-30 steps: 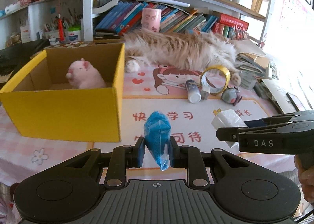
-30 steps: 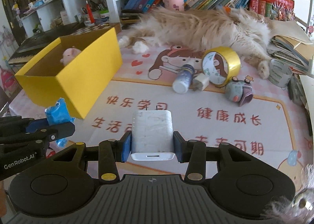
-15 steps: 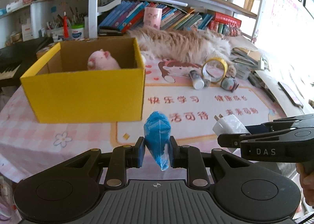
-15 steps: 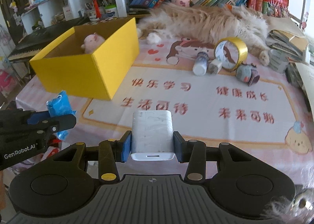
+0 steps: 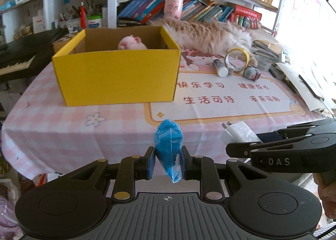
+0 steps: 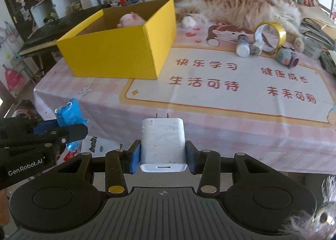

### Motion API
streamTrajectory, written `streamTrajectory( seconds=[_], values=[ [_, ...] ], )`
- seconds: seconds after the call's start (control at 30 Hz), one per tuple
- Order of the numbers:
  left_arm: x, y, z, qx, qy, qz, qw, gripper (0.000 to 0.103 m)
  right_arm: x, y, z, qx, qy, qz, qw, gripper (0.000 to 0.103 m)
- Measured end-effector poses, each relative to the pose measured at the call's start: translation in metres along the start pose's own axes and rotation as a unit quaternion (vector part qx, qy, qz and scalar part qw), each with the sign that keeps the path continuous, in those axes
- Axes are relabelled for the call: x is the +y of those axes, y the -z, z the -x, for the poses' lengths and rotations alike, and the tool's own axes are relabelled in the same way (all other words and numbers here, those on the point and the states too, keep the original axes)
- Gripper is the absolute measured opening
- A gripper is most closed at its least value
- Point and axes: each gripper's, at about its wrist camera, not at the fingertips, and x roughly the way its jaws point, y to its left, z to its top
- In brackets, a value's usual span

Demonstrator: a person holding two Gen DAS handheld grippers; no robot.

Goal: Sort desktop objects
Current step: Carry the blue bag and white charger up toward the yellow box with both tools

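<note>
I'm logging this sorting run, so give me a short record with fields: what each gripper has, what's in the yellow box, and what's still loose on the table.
left gripper: shut on blue plastic bag
right gripper: shut on white charger, prongs pointing away from the camera
yellow box: open top, on the table, pink plush toy inside
loose on table: yellow tape roll, small white bottle, grey toy
also on table: long-haired cat lying behind the loose items
both grippers: held off the table's near edge
</note>
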Motion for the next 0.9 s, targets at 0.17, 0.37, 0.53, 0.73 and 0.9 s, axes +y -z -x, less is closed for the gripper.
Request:
streamTrajectory(
  seconds=[0.17,0.37,0.53,0.73,0.9],
  values=[
    [0.012,0.007,0.01,-0.004,-0.009,0.01,0.9999,0.023,0.017,0.0,0.0,-0.002,-0.009,0.015,1.0,0.04],
    [0.024,0.012,0.018,-0.009,-0.025,0.034,0.9991,0.023,0.037,-0.002,-0.004,0.006,-0.026,0.045,0.999,0.04],
    [0.031,0.012,0.019,-0.01,-0.033,0.051,0.9981,0.023,0.049,-0.006,-0.009,0.007,-0.035,0.075,0.997,0.04],
    [0.034,0.002,0.015,-0.017,-0.042,0.054,0.9975,0.023,0.053,-0.014,-0.011,-0.007,-0.041,0.104,0.994,0.04],
    [0.032,-0.018,0.01,-0.034,-0.046,0.045,0.9973,0.023,0.051,-0.032,-0.012,-0.028,-0.044,0.111,0.992,0.04]
  ],
)
